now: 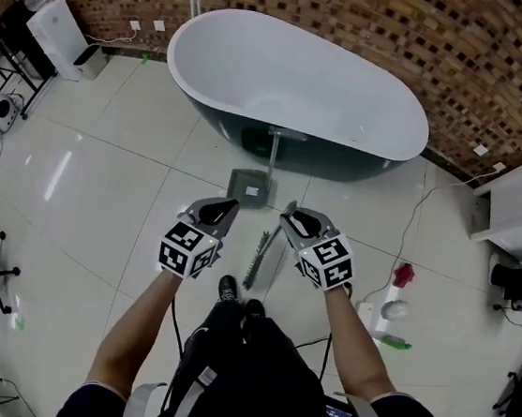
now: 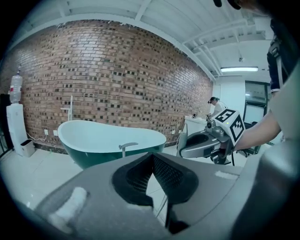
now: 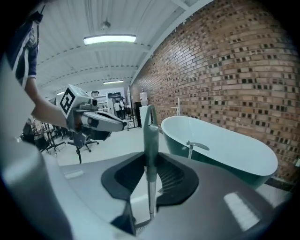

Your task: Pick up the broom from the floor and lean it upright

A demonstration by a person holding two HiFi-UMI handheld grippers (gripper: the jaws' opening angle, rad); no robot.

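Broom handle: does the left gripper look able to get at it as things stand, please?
Probably yes: the left gripper is empty beside the broom, which the right gripper grips, with nothing between them. Its jaws look shut, so they'd need opening first.

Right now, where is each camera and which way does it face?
Head view: on the person's head, looking down at floor and bathtub; both forearms, left tool and right tool show.
Left gripper view: on the left tool, facing brick wall and bathtub; right tool at right.
Right gripper view: on the right tool, looking along the wall; jaws grip the broom, left tool at left.
Shared: all see the bathtub.
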